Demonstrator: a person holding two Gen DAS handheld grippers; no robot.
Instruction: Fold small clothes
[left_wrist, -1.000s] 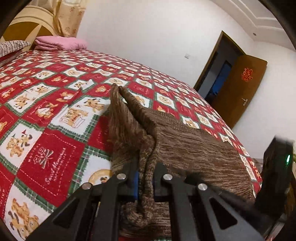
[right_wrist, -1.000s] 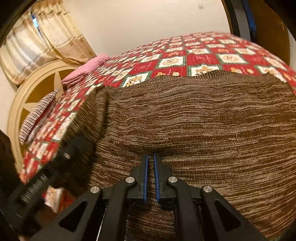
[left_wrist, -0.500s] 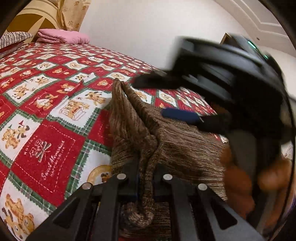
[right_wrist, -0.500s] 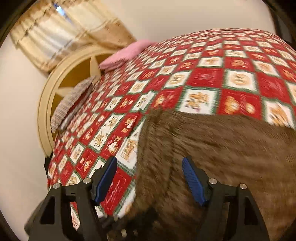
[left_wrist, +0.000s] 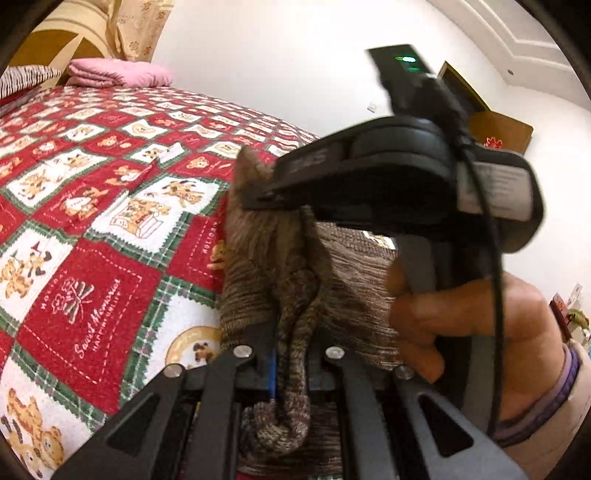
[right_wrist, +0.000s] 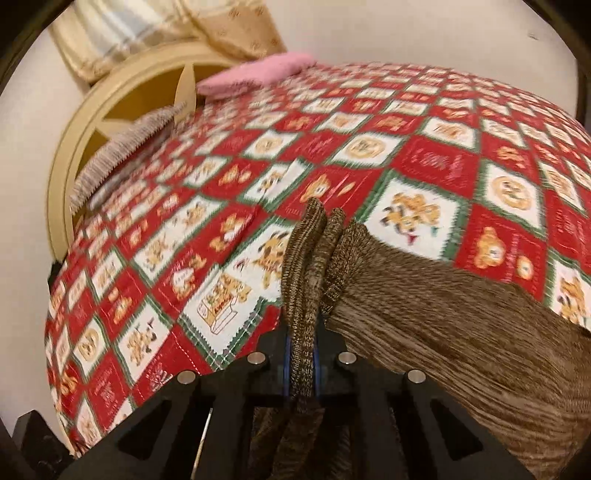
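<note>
A brown knit sweater (left_wrist: 354, 273) lies on the red, white and green bear-print bedspread (left_wrist: 92, 266). My left gripper (left_wrist: 293, 354) is shut on a bunched near edge of the sweater. In the right wrist view my right gripper (right_wrist: 301, 354) is shut on a ribbed edge of the same sweater (right_wrist: 461, 332), at its far left corner. In the left wrist view the right gripper body (left_wrist: 406, 184), held by a hand (left_wrist: 480, 325), sits over the sweater's far corner just ahead of my left gripper.
A folded pink cloth (left_wrist: 118, 72) lies at the bed's far end by a cream headboard (right_wrist: 110, 110) and a striped pillow (right_wrist: 122, 147). A brown door (left_wrist: 498, 133) stands open at the right. Bedspread stretches left of the sweater.
My right gripper let go of the sweater's middle, swung open to the far left corner and shut on the ribbed edge there. My left gripper stayed shut on its bunched edge.
</note>
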